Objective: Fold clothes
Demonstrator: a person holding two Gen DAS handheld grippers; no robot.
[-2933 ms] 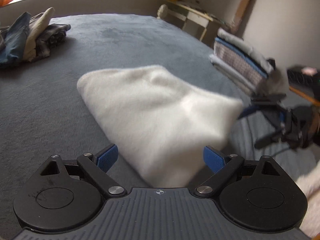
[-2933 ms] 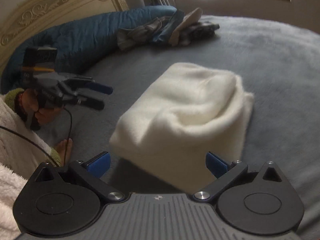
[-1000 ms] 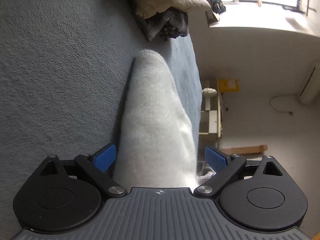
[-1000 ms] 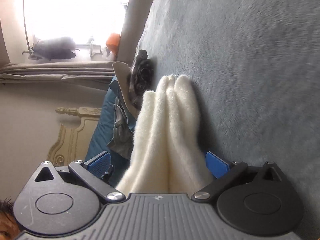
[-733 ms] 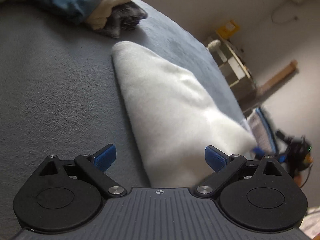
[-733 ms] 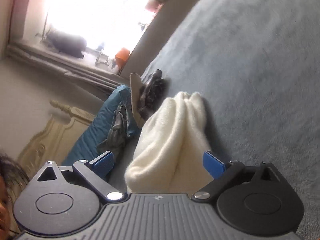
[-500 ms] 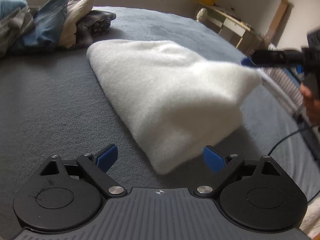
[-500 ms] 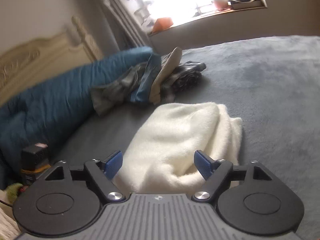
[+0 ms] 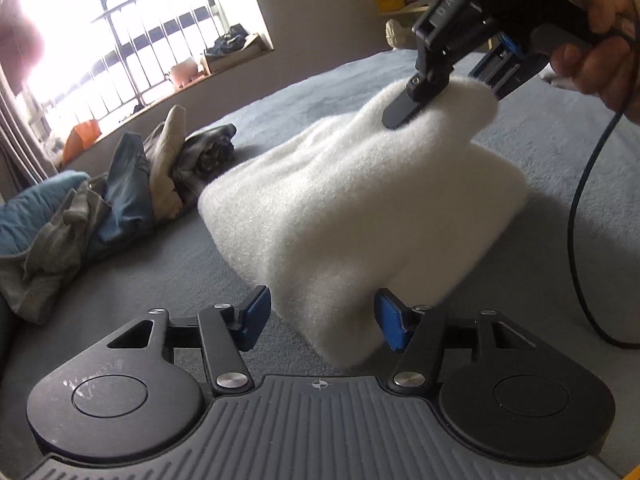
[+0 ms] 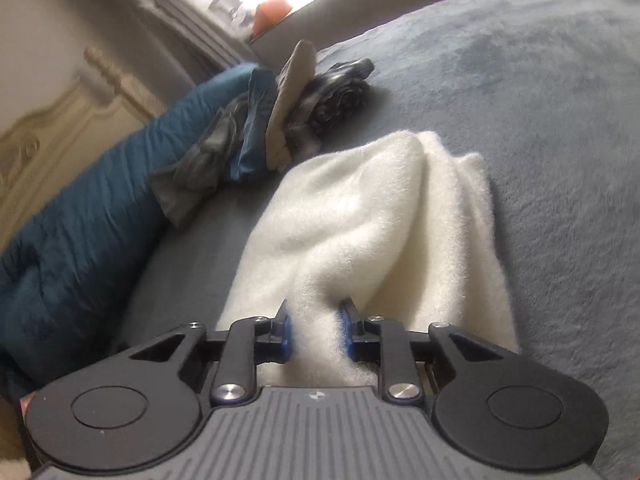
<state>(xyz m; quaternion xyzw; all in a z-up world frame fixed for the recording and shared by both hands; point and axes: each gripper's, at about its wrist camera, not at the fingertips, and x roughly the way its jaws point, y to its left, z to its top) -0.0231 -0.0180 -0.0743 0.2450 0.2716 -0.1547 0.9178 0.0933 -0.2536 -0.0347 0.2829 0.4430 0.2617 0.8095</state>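
Both grippers are closing on the white garment [image 9: 360, 208] mid-bed [image 9: 560, 152], right gripper [image 10: 316, 334] pinching its corner, left gripper [image 9: 320, 320] not yet pressing the 6 o'clock end, likely to lift it.

You can't see the tips of your right gripper [image 10: 316, 334]: the white fleece garment [image 10: 360, 232] bunches over its blue pads. On the left wrist view, the garment's near corner [image 9: 340, 320] hides whether the left gripper [image 9: 320, 320] touches it. Your right hand [image 9: 600, 56] is cut off by the edge. The window [image 9: 132, 40] glares out; the clothes pile [image 10: 280, 120] is motion-blurred.
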